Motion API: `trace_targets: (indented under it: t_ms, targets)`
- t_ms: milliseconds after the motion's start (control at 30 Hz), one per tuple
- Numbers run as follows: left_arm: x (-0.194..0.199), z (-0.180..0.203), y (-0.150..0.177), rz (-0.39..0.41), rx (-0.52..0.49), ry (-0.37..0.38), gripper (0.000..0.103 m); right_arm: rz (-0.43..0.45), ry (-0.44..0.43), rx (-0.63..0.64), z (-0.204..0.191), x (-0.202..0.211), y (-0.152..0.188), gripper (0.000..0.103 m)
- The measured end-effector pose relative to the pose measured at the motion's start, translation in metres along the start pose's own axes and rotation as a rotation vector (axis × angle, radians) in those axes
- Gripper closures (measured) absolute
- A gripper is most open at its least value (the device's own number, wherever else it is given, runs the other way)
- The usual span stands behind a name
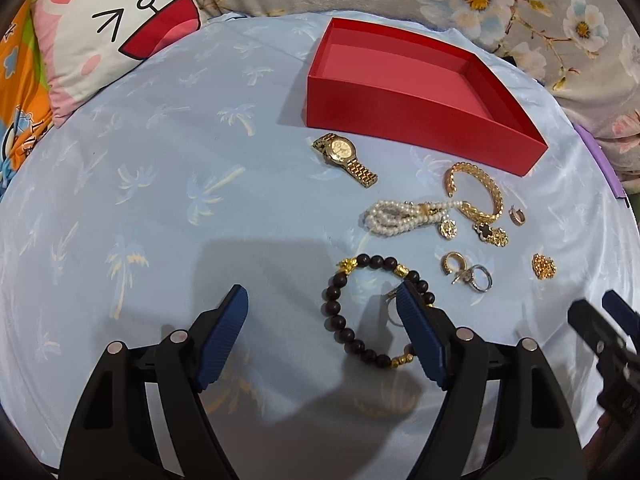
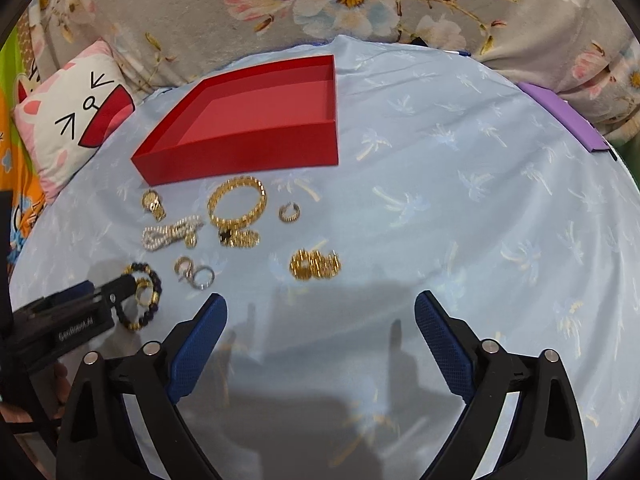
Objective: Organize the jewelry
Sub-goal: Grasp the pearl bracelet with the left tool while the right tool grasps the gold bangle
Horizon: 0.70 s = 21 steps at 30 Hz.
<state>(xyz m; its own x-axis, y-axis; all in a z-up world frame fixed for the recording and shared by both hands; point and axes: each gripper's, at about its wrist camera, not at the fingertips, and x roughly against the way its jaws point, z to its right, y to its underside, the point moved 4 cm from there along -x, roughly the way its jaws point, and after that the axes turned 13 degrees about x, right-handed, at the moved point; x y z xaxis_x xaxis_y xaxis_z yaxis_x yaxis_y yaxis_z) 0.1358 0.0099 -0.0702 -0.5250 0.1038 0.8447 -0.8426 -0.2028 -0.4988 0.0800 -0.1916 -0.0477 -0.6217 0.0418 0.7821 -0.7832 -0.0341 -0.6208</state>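
Just under left fingers (image 1: 416, 332) — beaded bracelet (image 1: 340, 312), right finger overlapping it.

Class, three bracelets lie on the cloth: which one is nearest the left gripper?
The dark bead bracelet: the left gripper has one finger over it; the pearl bracelet and gold bangle lie farther off.

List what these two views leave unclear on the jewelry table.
- Small ring, left wrist view: mostly behind the left gripper finger.
- Beaded bracelet, right wrist view: partly covered by that gripper.
- Gold cluster, right wrist view: blurred, piece count unclear.
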Motion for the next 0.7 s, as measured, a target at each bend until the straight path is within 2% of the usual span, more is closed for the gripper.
trace_targets:
  t_ms: [100, 300, 367, 700]
  targets:
    - [0.000, -0.003, -0.003, 0.003, 0.011, 0.001, 0.028, 0.009, -0.031, 0.004, -0.003, -0.012, -0.018, 0.015]
    - [0.001, -0.009, -0.012, 0.015, 0.015, -0.007, 0.024, 0.014, -0.056, 0.086, -0.028, -0.040, -0.048, 0.015]
    - [0.003, -0.014, -0.012, 0.023, 0.017, -0.010, 0.024, 0.006, -0.060, 0.116, -0.037, -0.050, -0.051, 0.016]
    - [0.000, -0.019, -0.022, 0.030, 0.019, -0.001, 0.024, -0.038, -0.079, 0.196, -0.053, -0.086, -0.060, 0.033]
